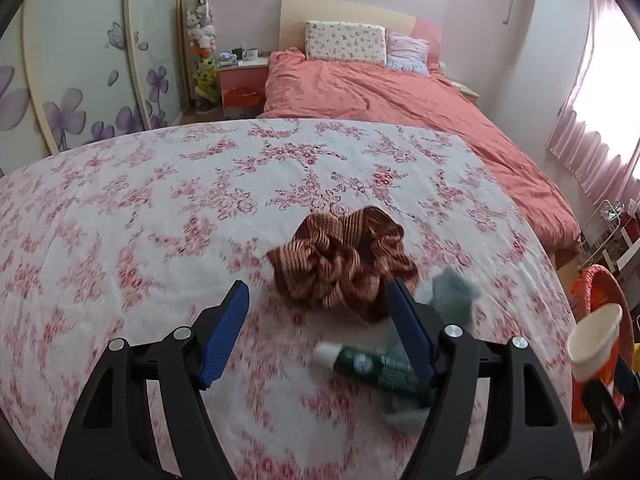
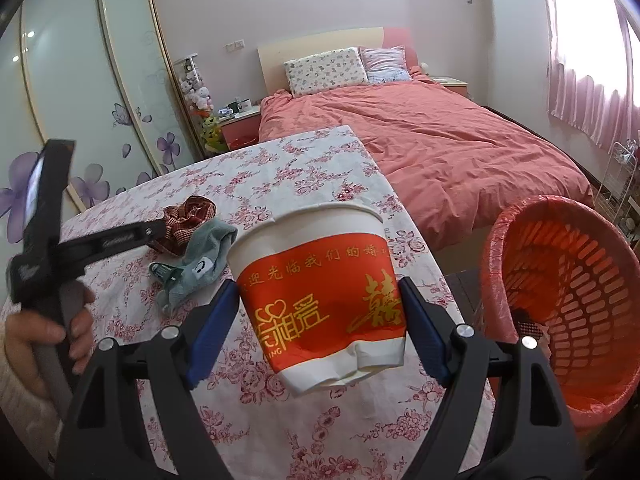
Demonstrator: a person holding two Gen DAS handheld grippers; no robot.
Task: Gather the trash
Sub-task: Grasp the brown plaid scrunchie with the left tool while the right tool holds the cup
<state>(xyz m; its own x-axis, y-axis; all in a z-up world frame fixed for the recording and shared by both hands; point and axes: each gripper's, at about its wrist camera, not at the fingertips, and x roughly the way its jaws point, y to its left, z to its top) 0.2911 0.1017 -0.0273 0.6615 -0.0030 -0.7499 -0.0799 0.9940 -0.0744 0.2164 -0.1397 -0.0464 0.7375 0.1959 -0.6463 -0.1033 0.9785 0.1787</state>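
My right gripper is shut on a crumpled white and red paper cup, held above the table's right edge, just left of the red mesh trash basket. The cup and basket also show at the right edge of the left wrist view. My left gripper is open and empty, low over the floral tablecloth. Between and ahead of its fingers lie a brown scrunchie, a green tube with a white cap and a grey-green sock.
The table with the floral cloth stands before a bed with a pink duvet. A wardrobe with purple flower doors is at the left. A wire rack stands beyond the basket. The left gripper's body shows in the right view.
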